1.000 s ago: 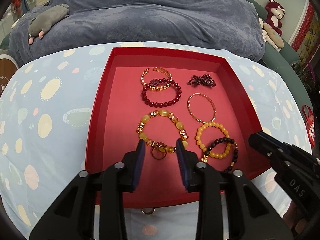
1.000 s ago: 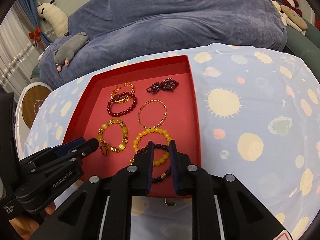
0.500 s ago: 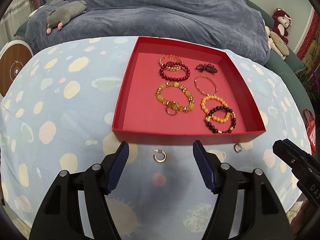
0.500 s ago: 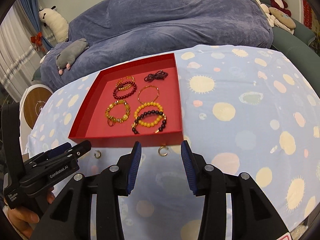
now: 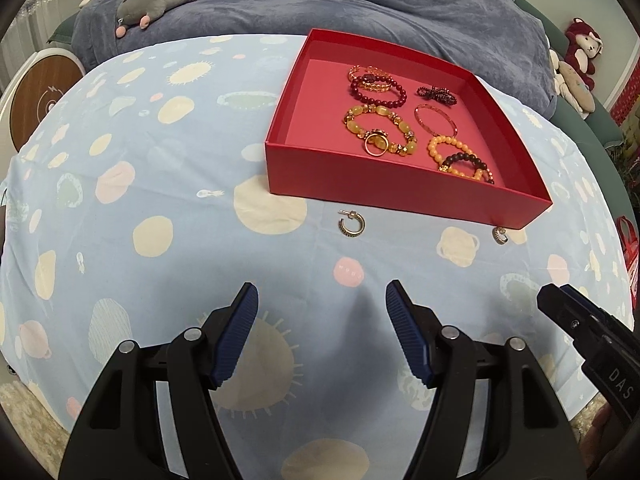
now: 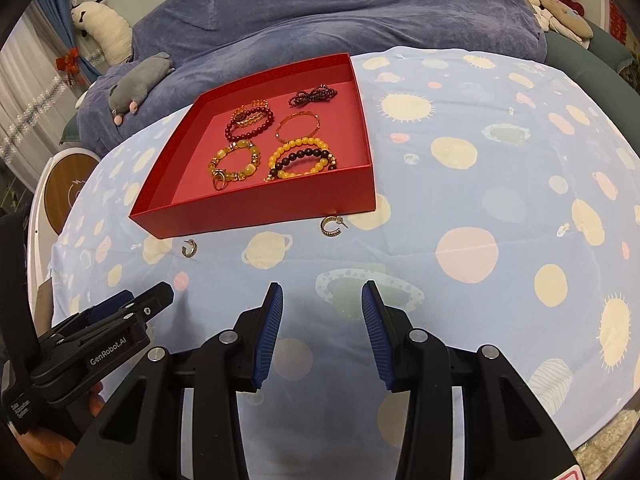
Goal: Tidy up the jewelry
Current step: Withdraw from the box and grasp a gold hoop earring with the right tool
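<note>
In the left wrist view, the left gripper [image 5: 320,300] is seen with its jaws spread wide and nothing between them, held above the patterned cloth [image 5: 160,184]. A gold hoop earring [image 5: 351,224] lies on the cloth straight ahead of the gap between the fingers, just in front of the near wall of the red tray [image 5: 400,192]; its open side and post are turned toward the tray. A second earring [image 5: 499,235] is seen off to the right, close beneath the tray's near right corner, with the tip of the right gripper [image 5: 560,304] entering from the lower right. The first earring is judged the nearer target for the left tool, the second for the right. In the right wrist view, the right gripper [image 6: 322,300] is likewise shown parted and empty. The second earring [image 6: 333,225] is found almost dead ahead here, just off the tray wall [image 6: 260,212], so a straight forward reach is suggested. The first earring [image 6: 189,247] is seen to the left, ahead of the left gripper [image 6: 160,292]. This view also shows the tray's contents more fully: bracelets and a ring [image 6: 219,181] resting inside, whereas part of the dark bead bracelet [image 5: 468,162] is hidden by the wall in the other view.
</note>
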{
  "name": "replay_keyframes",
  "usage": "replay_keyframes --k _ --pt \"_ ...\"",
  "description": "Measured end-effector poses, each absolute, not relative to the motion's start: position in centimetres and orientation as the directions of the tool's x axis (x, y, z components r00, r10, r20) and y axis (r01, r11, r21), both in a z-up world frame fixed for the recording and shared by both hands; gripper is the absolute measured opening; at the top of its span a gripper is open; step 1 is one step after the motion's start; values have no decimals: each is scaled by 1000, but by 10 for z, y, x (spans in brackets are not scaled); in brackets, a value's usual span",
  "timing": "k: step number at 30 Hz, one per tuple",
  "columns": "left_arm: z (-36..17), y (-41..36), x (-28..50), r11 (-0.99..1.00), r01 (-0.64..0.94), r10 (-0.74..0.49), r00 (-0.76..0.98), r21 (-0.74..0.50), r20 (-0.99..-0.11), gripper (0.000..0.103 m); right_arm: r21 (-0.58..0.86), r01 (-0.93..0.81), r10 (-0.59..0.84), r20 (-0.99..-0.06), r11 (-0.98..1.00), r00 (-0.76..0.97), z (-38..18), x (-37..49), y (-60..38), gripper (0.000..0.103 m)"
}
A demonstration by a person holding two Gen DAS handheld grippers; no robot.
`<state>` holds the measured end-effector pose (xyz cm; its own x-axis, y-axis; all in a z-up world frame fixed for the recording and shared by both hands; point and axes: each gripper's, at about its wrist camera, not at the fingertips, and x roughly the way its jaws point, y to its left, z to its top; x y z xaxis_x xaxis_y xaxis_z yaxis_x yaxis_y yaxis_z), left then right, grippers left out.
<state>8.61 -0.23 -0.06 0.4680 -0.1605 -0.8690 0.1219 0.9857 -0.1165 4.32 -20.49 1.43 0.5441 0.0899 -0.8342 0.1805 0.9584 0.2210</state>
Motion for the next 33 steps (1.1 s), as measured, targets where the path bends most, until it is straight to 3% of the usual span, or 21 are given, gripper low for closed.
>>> replay_keyframes --k 14,17,24,33 --pt "-9 -10 102 984 125 -168 461 -124 -871 63 177 150 71 -842 973 534 -6 92 -200 36" --pt "-9 -10 104 985 121 -168 466 -125 -869 63 174 144 72 -844 974 531 -9 99 -199 29" --pt "-10 -10 111 986 116 -157 471 -116 -868 63 167 140 71 -850 976 522 -15 112 -198 24" --pt "-10 -12 119 986 118 -158 474 -116 -866 63 149 145 53 -853 978 519 -20 114 -203 4"
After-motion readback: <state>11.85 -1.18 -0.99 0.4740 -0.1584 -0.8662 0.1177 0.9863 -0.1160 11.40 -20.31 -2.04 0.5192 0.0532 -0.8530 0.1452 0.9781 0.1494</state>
